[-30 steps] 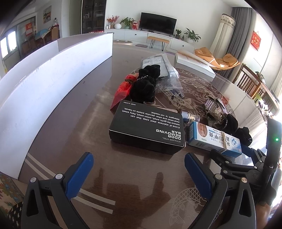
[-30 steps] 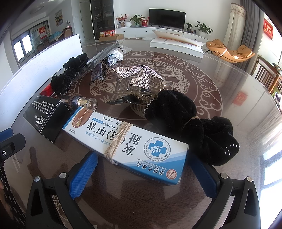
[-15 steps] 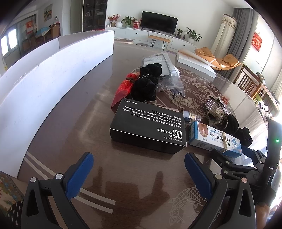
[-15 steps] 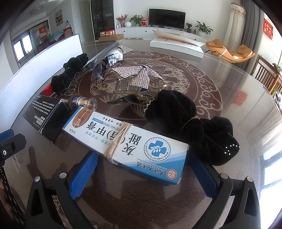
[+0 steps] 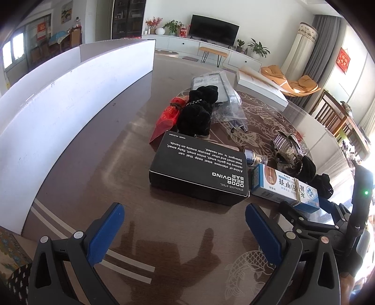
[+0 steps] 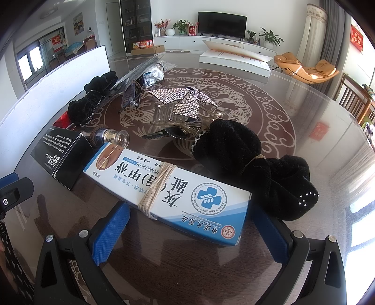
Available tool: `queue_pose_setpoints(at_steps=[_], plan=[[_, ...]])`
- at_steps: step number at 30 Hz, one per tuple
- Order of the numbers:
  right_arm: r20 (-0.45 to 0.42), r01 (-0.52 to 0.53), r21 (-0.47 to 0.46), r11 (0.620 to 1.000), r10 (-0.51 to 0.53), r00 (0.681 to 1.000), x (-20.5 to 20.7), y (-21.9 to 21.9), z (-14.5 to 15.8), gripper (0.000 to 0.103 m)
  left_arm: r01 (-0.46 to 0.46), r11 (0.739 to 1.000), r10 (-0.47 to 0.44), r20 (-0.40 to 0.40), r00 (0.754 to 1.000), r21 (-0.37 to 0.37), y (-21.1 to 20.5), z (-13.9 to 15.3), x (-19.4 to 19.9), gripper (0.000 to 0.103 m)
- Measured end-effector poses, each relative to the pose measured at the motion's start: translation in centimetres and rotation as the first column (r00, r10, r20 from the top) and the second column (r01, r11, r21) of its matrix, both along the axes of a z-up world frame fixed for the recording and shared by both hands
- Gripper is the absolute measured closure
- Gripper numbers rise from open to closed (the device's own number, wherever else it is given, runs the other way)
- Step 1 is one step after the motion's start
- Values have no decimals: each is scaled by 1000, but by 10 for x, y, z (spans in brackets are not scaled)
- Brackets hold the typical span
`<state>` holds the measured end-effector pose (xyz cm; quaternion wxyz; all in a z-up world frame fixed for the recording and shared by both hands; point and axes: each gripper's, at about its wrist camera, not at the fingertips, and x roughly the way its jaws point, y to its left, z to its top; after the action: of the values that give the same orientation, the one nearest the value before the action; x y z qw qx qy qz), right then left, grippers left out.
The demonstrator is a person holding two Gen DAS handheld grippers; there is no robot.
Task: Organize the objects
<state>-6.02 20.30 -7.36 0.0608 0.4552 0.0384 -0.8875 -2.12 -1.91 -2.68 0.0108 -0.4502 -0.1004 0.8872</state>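
The right tongs [image 6: 187,230] are spread wide, one blue finger on each side of the blue and white cream box [image 6: 168,187], ready to pinch it, I think. The box lies flat on the table [image 6: 293,98], touching a black scrunchie [image 6: 257,169]. The left tongs [image 5: 185,225] are spread wide too, holding nothing, just in front of the black soap box [image 5: 201,171]. The table is dark, shiny and round, in a bright living room with a TV [image 6: 222,21].
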Motion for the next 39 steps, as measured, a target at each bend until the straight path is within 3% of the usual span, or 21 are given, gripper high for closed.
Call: queue_pose_setpoints(at_steps=[3, 6, 10, 14, 18, 22, 25, 28, 31, 39], plan=[[0, 0, 0, 1000, 0, 1000, 0, 0, 0, 0, -101, 991, 103, -15, 995, 85, -28, 2, 3, 0], [0, 0, 0, 1000, 0, 1000, 0, 0, 0, 0, -183, 964, 182, 24, 983, 192, -52, -6, 3, 0], [0, 1, 0, 1000, -1, 1000, 0, 0, 0, 0, -222, 945, 216, 51, 975, 239, -61, -12, 1, 0], [0, 1, 0, 1000, -1, 1000, 0, 0, 0, 0, -222, 958, 224, 7, 975, 183, -49, -3, -7, 0], [0, 1, 0, 1000, -1, 1000, 0, 0, 0, 0, -209, 971, 214, -24, 977, 117, -36, 11, -40, 0], [0, 1, 0, 1000, -1, 1000, 0, 0, 0, 0, -167, 984, 162, 87, 983, 58, -25, 9, -78, 0], [0, 1, 0, 1000, -1, 1000, 0, 0, 0, 0, -238, 970, 230, 132, 964, 47, -23, 5, -93, 0], [0, 1, 0, 1000, -1, 1000, 0, 0, 0, 0, -269, 963, 267, 171, 948, -13, -12, -5, -105, 0], [0, 1, 0, 1000, -1, 1000, 0, 0, 0, 0, -263, 961, 275, 180, 945, -87, 2, -15, -104, 0], [0, 1, 0, 1000, -1, 1000, 0, 0, 0, 0, -167, 977, 190, 180, 965, -136, -8, -15, -74, 0]])
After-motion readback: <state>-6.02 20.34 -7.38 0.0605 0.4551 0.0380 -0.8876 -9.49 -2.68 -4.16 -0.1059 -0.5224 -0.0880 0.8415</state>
